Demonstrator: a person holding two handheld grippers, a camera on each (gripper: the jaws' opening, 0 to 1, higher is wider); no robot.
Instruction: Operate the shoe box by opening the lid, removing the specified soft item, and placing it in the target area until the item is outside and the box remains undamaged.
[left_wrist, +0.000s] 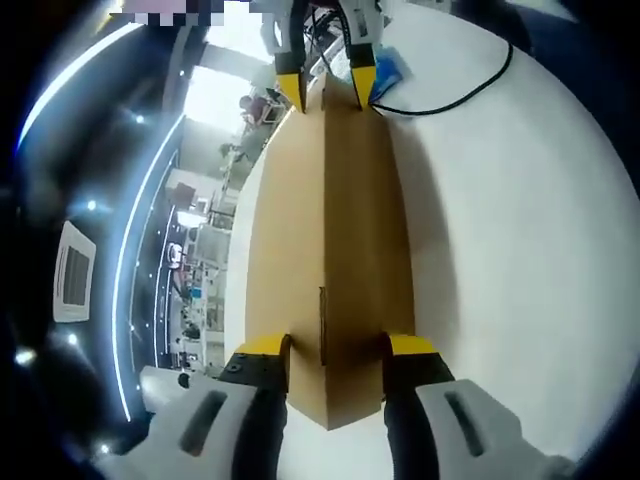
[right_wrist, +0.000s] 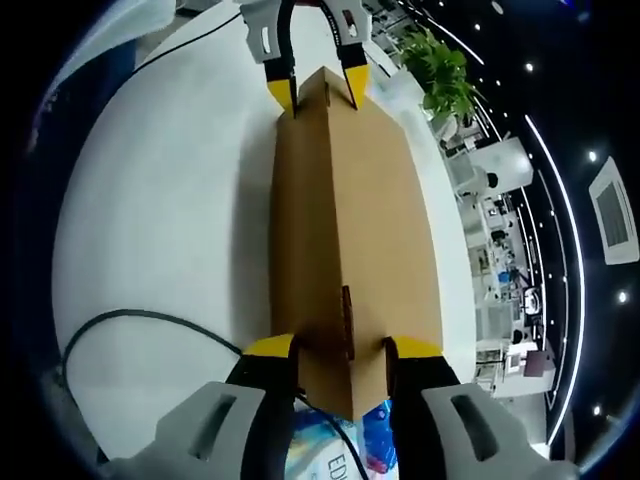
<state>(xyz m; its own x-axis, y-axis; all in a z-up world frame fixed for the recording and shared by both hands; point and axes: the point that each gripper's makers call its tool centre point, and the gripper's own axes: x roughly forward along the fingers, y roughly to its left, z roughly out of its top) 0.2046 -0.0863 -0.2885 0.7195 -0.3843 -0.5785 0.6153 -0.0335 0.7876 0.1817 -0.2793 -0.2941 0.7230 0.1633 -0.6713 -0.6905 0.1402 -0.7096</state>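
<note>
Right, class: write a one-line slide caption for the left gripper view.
Left claw grips one end of a cardboard box; right claw grips the other.

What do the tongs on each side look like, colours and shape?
Both match. The left tongs have two light grey moulded arms, each with a dark slot, turning black toward the front and ending in yellow tips. The right tongs are built the same way: grey bodies, black inner sections, yellow tips. No sleeves or cables on them are visible.
</note>
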